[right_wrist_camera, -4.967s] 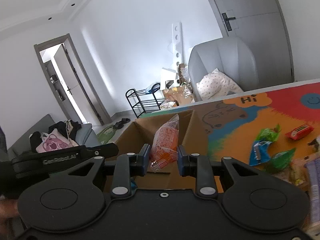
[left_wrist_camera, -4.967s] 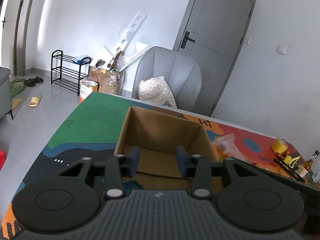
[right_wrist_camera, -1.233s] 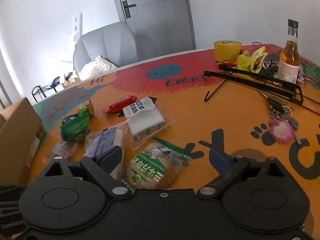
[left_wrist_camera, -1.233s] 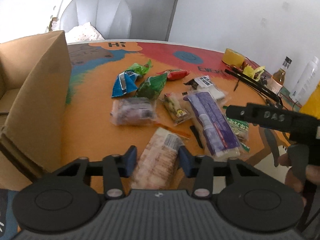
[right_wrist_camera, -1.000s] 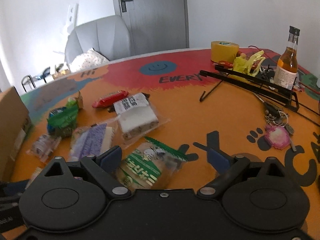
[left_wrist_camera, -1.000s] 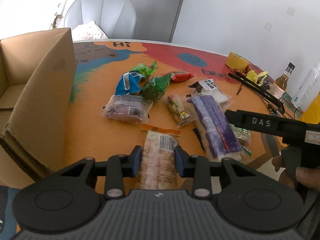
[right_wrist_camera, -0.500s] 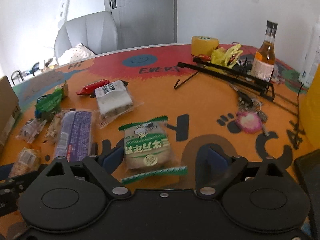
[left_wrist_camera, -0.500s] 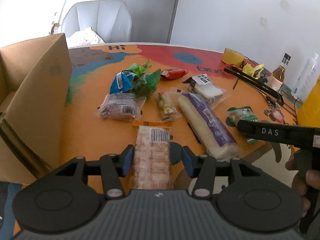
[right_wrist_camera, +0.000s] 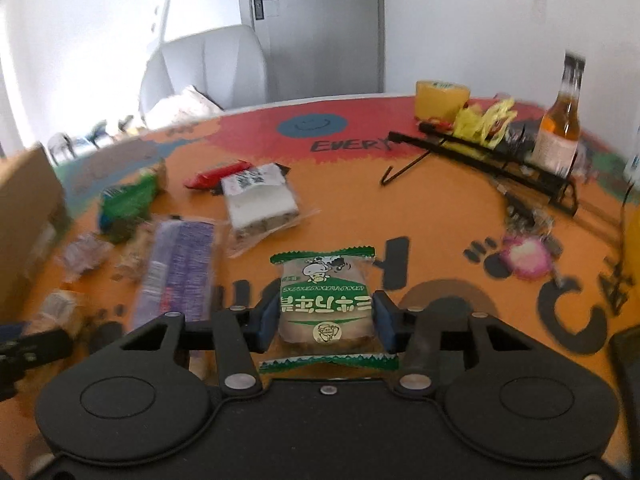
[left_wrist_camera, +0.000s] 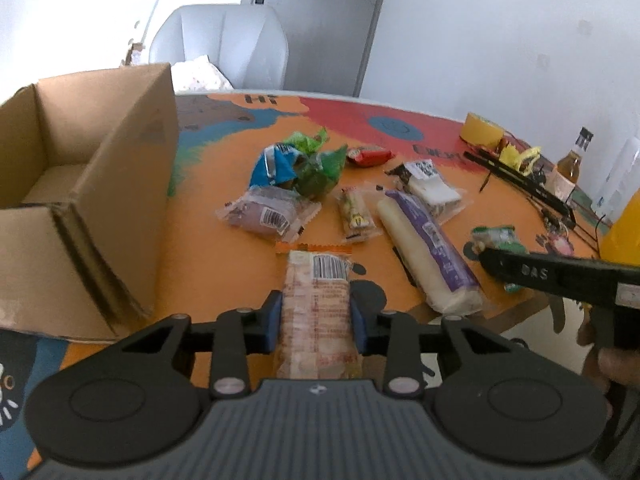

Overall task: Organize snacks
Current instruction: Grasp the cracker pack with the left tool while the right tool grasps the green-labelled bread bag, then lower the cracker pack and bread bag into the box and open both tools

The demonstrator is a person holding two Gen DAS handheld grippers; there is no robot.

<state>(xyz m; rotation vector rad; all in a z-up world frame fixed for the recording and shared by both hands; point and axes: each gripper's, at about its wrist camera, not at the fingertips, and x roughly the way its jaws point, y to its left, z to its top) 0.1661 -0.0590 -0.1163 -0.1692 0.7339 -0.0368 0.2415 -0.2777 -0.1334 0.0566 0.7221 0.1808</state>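
Left gripper just closed, clamping cracker pack mid-length; right gripper just closed, pinching green-trimmed pastry pack sides. Both look light, crinkly, crushable: grip gently.

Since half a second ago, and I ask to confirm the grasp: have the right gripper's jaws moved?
Yes. The right gripper has just been closing on the green-labelled snack packet; both pads now press its sides.

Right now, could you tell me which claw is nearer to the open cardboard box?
Left. The left claw, closing on a barcoded pink snack pack, sits just beside the cardboard box. The right claw, closing around the green-labelled packet, is farther across the table.
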